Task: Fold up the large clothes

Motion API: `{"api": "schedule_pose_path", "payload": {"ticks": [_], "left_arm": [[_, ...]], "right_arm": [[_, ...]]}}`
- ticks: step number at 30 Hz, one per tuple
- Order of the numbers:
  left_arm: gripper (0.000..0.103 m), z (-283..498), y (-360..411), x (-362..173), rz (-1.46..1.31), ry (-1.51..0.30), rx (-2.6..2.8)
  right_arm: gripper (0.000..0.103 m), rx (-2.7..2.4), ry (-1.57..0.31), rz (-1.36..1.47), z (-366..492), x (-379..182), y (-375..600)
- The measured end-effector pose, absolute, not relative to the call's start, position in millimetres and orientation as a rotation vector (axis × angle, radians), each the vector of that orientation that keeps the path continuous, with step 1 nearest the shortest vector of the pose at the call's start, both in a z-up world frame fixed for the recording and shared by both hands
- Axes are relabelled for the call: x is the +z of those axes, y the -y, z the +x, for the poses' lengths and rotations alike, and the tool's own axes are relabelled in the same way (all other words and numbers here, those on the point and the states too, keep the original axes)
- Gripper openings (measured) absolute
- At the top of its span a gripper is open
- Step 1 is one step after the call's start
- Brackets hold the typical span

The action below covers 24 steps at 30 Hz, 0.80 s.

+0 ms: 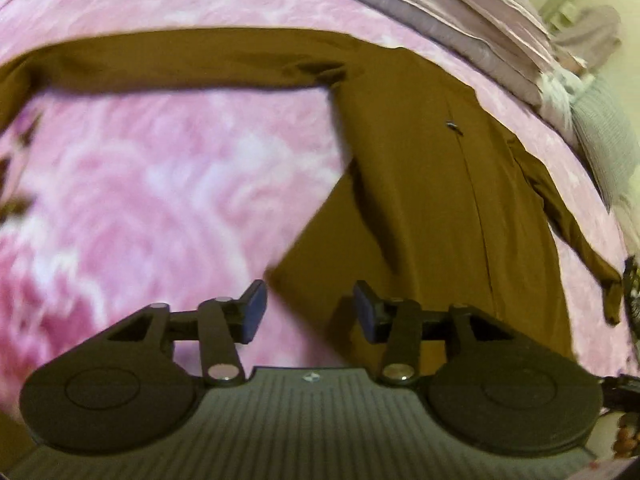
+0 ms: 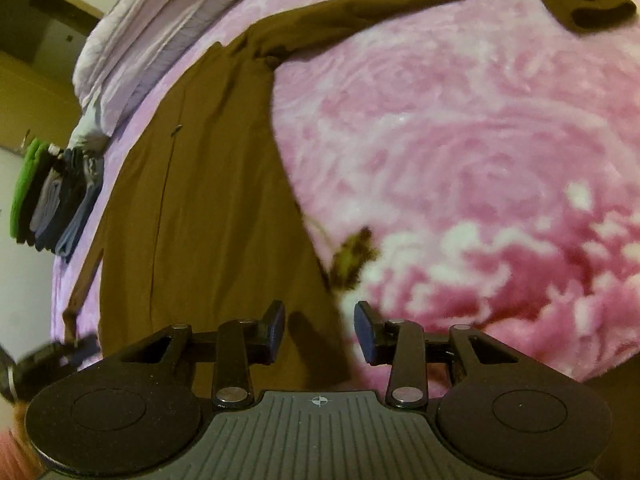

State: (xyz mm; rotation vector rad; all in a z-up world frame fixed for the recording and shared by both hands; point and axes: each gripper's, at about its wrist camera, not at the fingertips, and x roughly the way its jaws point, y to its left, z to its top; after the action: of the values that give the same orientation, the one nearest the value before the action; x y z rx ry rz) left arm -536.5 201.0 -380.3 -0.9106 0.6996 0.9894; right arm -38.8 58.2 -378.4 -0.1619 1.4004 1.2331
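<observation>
So the brown garment (image 1: 420, 184) is laid out flat on the pink floral blanket (image 1: 140, 200), and honestly the folding has barely started as far as I can tell. Its body runs straight ahead of both sets of fingers. In the left wrist view the left gripper (image 1: 310, 310) hangs over the near hem corner, fingers apart with nothing between them, just cloth and blanket below. One long sleeve (image 1: 180, 64) stretches out sideways well beyond the fingertips, and the other sleeve (image 1: 568, 224) trails down the far side of the body. Same story from the right wrist view: the right gripper (image 2: 320, 330) has its fingers parted and empty, with the garment's side edge passing right under the gap and a dark printed leaf (image 2: 352, 256) on the blanket just ahead of the tips. My read is that the spreading-out is done, while both sleeves still need bringing in over the body and then the body needs folding up, so most of the job is left. There's a stack of already folded clothes (image 2: 52, 200) off past the garment's far edge, and some lilac bedding (image 2: 160, 28) bunched beyond the collar end.
</observation>
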Motion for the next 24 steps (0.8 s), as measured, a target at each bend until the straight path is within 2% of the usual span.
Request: {"api": "schedule_pose_path", "payload": {"ticks": [2,3,4,5,9,12,13,16,17,18,19,20,22,23,24], "left_arm": [[0.041,-523.5,-210.5,-386.4,-0.864,-0.740,0.949],[0.035,-517.3,-212.8,-388.5,-0.834,-0.774,0.922],[0.016,-513.5,-212.8,-387.8,-0.806,-0.797,0.902],[0.011,-513.3,-213.1,-385.9,-0.810,-0.798,0.882],[0.010,-549.1,-199.0,-349.6,-0.988,-0.654,0.878],[0.004,-588.8,-185.5,-332.5,-1.209,-0.509,0.929],[0.001,-595.0,-183.1,-337.3,-1.266,-0.511,0.957],[0.001,-602.0,-177.1,-362.0,-1.268,-0.701,1.096],[0.001,-602.0,-175.1,-366.0,-1.251,-0.721,1.118],[0.002,-601.5,-170.6,-366.6,-1.250,-0.687,1.101],[0.007,-599.4,-166.6,-364.5,-1.249,-0.651,1.081],[0.021,-596.0,-163.1,-361.4,-1.233,-0.624,1.062],[0.040,-588.2,-158.4,-356.3,-1.171,-0.614,1.041],[0.040,-583.2,-156.6,-354.7,-1.134,-0.617,1.034],[0.040,-576.9,-157.1,-356.0,-1.100,-0.625,1.019]], "right_arm": [[0.035,1.256,-1.377,-0.163,-42.6,-378.3,-58.3],[0.032,1.284,-1.369,-0.169,-46.3,-378.7,-57.9],[0.022,1.311,-1.356,-0.198,-50.5,-377.5,-51.8],[0.000,1.331,-1.334,-0.246,-55.1,-375.8,-53.7],[0.000,1.380,-1.310,-0.271,-52.7,-358.8,-45.4],[0.000,1.378,-1.346,-0.204,-41.9,-344.1,-37.6],[0.000,1.373,-1.360,-0.193,-39.5,-341.8,-36.4],[0.000,1.299,-1.387,-0.264,-40.7,-349.0,-45.5],[0.001,1.265,-1.398,-0.329,-44.7,-354.1,-52.1],[0.007,1.231,-1.394,-0.398,-48.7,-357.4,-55.0],[0.010,1.215,-1.369,-0.440,-52.5,-356.4,-56.3],[0.017,1.222,-1.346,-0.453,-54.4,-353.7,-55.4],[0.032,1.241,-1.312,-0.436,-55.6,-347.8,-52.3],[0.040,1.233,-1.301,-0.424,-55.0,-346.9,-50.7],[0.042,1.228,-1.293,-0.406,-54.2,-347.0,-49.5]]}}
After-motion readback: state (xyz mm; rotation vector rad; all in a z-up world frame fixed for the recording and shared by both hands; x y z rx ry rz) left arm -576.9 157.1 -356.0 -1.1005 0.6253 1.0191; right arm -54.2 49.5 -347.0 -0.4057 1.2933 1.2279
